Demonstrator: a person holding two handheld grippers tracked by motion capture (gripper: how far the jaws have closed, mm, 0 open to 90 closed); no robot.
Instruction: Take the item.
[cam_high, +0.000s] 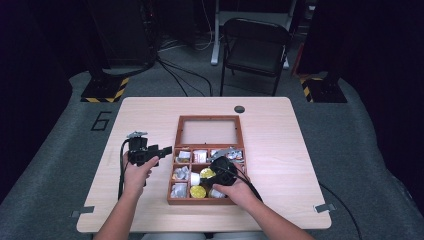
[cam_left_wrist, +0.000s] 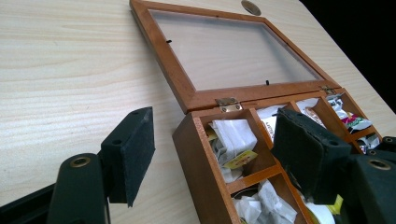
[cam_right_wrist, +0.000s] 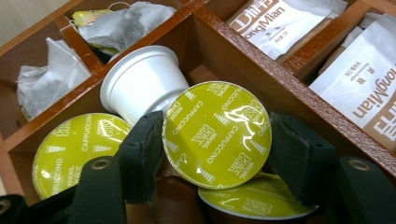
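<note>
Item: wooden box (cam_high: 173, 172), reddish-brown, divided into small compartments, its glass-paned lid (cam_high: 208, 131) hinged fully back and lying flat on the pale table (cam_high: 280, 150). It sits mid-table, toward the person's side.

Contents: far-row compartments hold white sachets (cam_right_wrist: 289, 18) with brown lettering; the left-hand compartments hold crumpled white tea bags (cam_left_wrist: 233, 135), one with a yellow tag. A central compartment holds coffee capsules: white cups with shiny yellow-green foil lids printed "cappuccino".

Right gripper (cam_right_wrist: 212, 140): down inside the capsule compartment, jaws standing at either side of one tilted capsule (cam_right_wrist: 217, 133); left pad touching its rim, right pad just beside it, so a firm grip cannot be told. A second capsule (cam_right_wrist: 79, 149) lies flat at left, a third (cam_right_wrist: 252, 198) beneath, a fourth (cam_right_wrist: 142, 79) on its side, base outward.

Left gripper (cam_high: 150, 152): held at the box's left edge, jaws wide apart, nothing between them.
</note>
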